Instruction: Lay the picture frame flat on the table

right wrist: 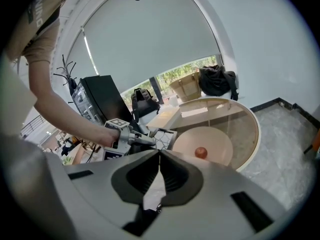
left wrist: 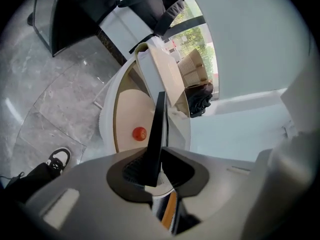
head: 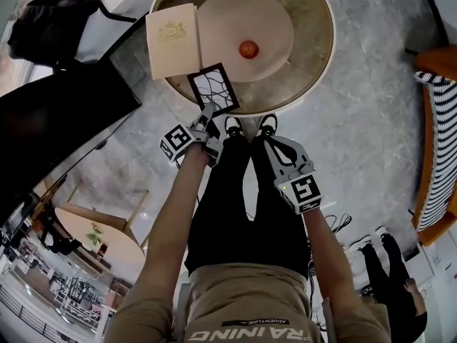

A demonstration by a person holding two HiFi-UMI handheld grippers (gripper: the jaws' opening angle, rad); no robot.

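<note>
Cream booklet (head: 173, 40): on round desk (head: 325, 56), left side. Left claw (head: 209, 113): clamped on picture frame (head: 214, 86), tilted at desk's near rim. Red fruit (head: 248, 48): on cream mat (head: 221, 20). Right claw (head: 271, 140): closed, empty.

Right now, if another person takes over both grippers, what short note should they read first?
Left gripper: shut on the near edge of the picture frame; its own view shows the frame edge-on between the jaws.
Right gripper: shut, empty, off the table on the near side.
Things: the frame appears tilted over the near rim of the round table, beside a beige booklet and a round mat with a red fruit.
Done: frame gripped, at the table.
Left: lower it flat, then let go.
</note>
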